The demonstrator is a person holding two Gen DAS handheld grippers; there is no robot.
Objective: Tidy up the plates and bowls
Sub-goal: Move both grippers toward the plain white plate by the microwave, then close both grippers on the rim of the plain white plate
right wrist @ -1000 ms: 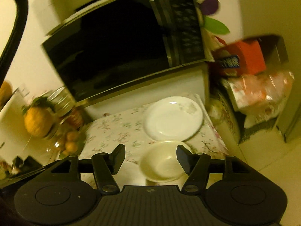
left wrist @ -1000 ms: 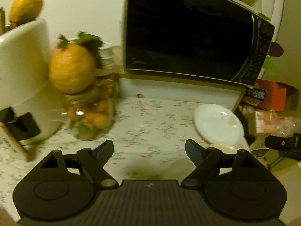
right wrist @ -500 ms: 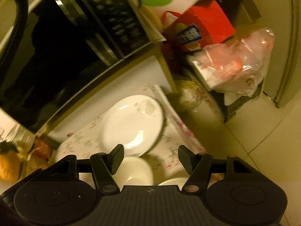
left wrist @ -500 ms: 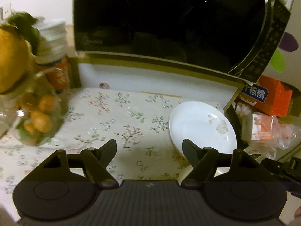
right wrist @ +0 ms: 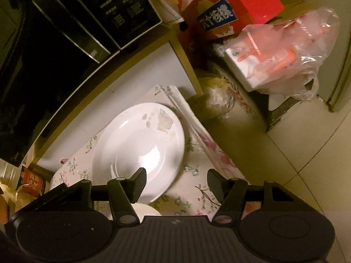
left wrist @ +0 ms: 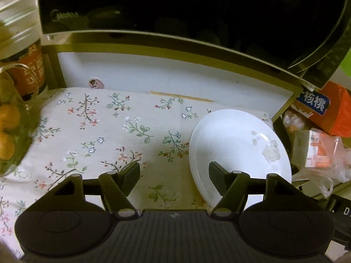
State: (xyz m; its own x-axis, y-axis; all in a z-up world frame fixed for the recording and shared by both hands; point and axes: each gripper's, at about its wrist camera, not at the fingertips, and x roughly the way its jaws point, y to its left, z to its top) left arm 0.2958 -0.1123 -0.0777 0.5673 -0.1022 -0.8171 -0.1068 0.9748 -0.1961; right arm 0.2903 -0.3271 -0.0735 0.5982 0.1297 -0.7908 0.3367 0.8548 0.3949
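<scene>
barely started from what i can tell. the white plate [left wrist: 239, 144] sits flat on the floral tablecloth [left wrist: 105, 131] at the right end, under the microwave [left wrist: 175, 6], nothing stacked on it. a small white bowl [right wrist: 145, 210] peeks out just near of it. left gripper [left wrist: 174, 171] has just been closing a bit but it's spread with nothing between the jaws, its right finger over the plate's near rim. right gripper [right wrist: 176, 180] is spread and empty too. all the stacking is left.
</scene>
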